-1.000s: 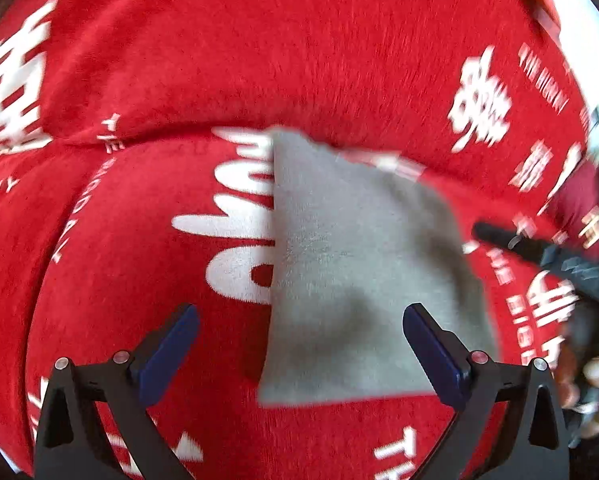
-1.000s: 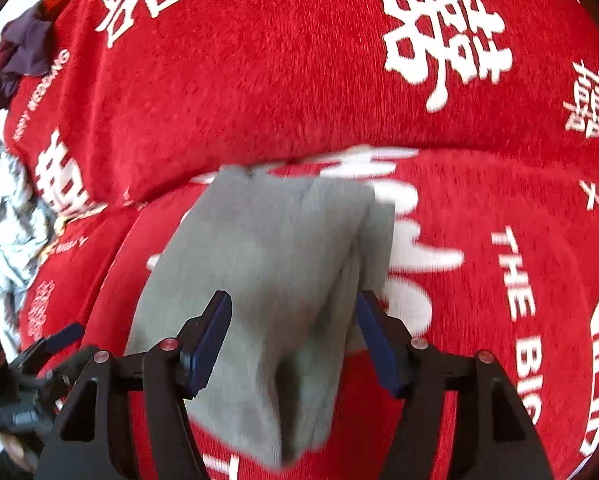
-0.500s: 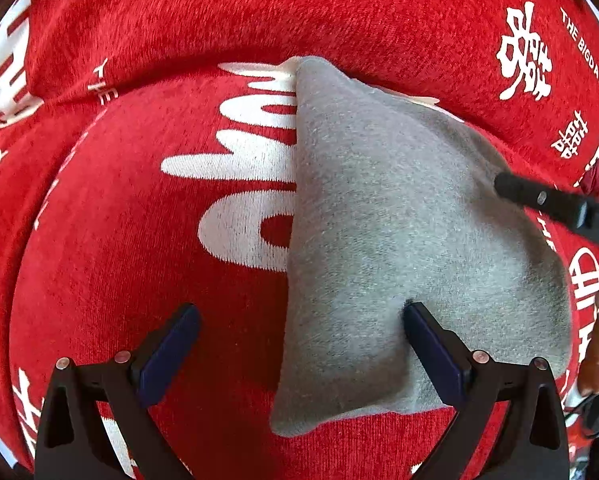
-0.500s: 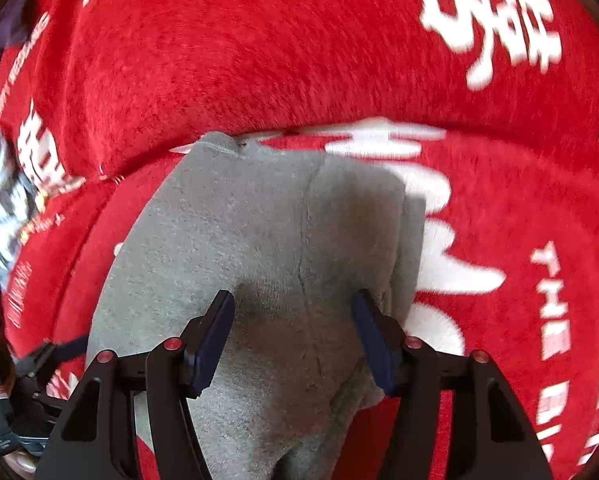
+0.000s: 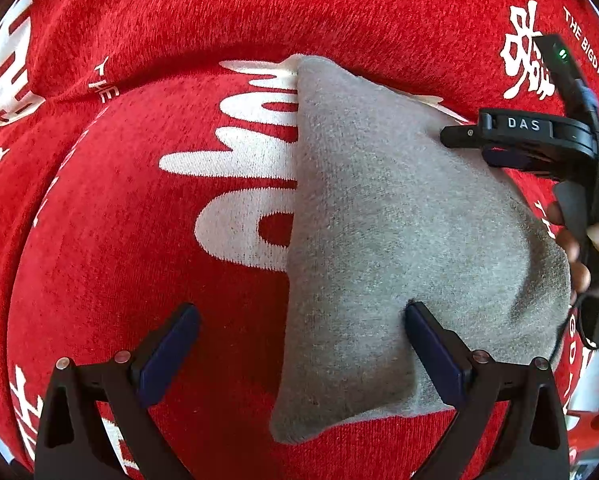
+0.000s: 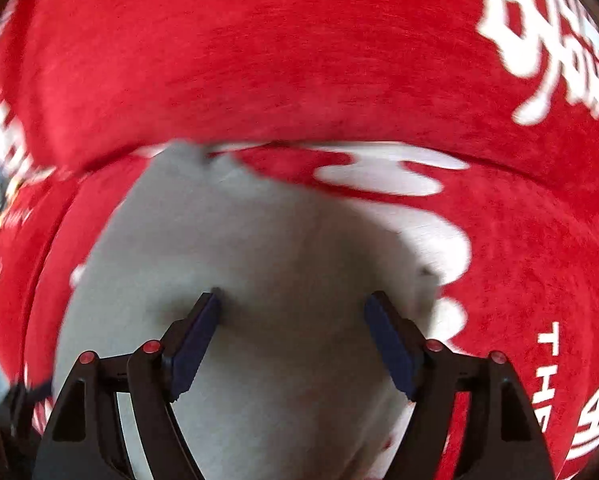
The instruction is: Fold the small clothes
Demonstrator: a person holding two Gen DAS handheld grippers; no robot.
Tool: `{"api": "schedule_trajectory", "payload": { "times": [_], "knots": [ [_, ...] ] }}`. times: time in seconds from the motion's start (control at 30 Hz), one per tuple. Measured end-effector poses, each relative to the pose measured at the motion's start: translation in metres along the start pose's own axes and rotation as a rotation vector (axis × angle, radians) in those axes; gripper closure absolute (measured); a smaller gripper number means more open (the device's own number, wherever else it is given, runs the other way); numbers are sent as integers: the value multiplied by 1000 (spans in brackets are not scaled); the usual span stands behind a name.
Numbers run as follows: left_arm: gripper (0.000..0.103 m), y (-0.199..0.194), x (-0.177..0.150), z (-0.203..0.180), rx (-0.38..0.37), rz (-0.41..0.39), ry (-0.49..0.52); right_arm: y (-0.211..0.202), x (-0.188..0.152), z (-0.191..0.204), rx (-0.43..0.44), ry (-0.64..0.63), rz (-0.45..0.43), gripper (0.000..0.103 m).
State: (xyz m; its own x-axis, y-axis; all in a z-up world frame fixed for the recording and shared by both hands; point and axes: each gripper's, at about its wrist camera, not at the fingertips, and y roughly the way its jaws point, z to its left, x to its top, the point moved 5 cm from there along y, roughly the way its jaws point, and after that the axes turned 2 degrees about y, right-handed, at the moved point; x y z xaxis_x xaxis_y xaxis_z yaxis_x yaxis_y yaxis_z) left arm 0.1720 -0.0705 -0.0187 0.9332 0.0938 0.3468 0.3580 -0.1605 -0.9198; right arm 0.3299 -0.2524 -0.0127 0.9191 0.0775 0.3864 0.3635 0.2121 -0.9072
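Through my left wrist view, my left gripper (image 5: 299, 344) is spread wide above the red blanket (image 5: 119, 240), its right finger (image 5: 435, 356) resting on the folded grey garment (image 5: 399, 232); my right gripper (image 5: 511, 140) reaches in over the garment's far right edge.

Through my right wrist view, blurred, my right gripper (image 6: 293, 328) is opening, fingertips on the grey garment (image 6: 283, 248) without pinching it.

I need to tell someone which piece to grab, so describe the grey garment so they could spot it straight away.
Find the red blanket printed with white lettering that covers the whole surface. On it lies the grey garment, a small folded piece of plain knit, partly covering big white letters. It is the only grey, unprinted thing on the red, with the open left gripper straddling its near edge.
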Motion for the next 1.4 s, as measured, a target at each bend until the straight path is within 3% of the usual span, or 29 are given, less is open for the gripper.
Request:
{"api": "schedule_trajectory", "payload": {
  "times": [0.1,0.23,0.33,0.47,0.53,0.63,0.7,0.73,0.83,1.0,1.13,1.23,1.3,1.4],
  "knots": [
    [0,0,1,0,6,5,-1,2,4,-10,18,20,-5,24],
    [0,-18,13,1,-1,-27,9,-30,2,-20,-63,54,-91,24],
    [0,-32,32,4,-7,-88,-17,-66,-19,-19,45,34,-147,24],
    [0,-13,56,0,44,-40,-16,-96,-56,5,160,-87,-174,23],
    [0,5,59,-4,88,-7,18,-97,-72,19,187,-160,-162,23],
    [0,13,55,-4,93,-5,19,-83,-100,40,221,-276,-118,24],
    [0,10,54,-3,77,0,13,-59,-118,30,122,-325,-83,24],
    [0,7,54,-3,72,2,18,-52,-121,21,64,-321,-74,23],
    [0,-12,59,0,72,-46,29,-52,-123,-5,167,-150,-28,21],
    [0,-17,72,9,48,-75,-32,-102,-115,12,151,-201,-194,21],
    [0,-4,80,8,20,-33,-78,-123,-113,49,245,-291,-266,20],
    [0,24,82,8,99,65,-39,-102,-117,63,297,-326,-201,20],
    [0,29,89,8,59,79,-54,-69,-117,55,244,-293,-111,20],
    [0,19,110,9,68,22,-44,-71,-115,47,274,-271,-130,20]
  ]
}}
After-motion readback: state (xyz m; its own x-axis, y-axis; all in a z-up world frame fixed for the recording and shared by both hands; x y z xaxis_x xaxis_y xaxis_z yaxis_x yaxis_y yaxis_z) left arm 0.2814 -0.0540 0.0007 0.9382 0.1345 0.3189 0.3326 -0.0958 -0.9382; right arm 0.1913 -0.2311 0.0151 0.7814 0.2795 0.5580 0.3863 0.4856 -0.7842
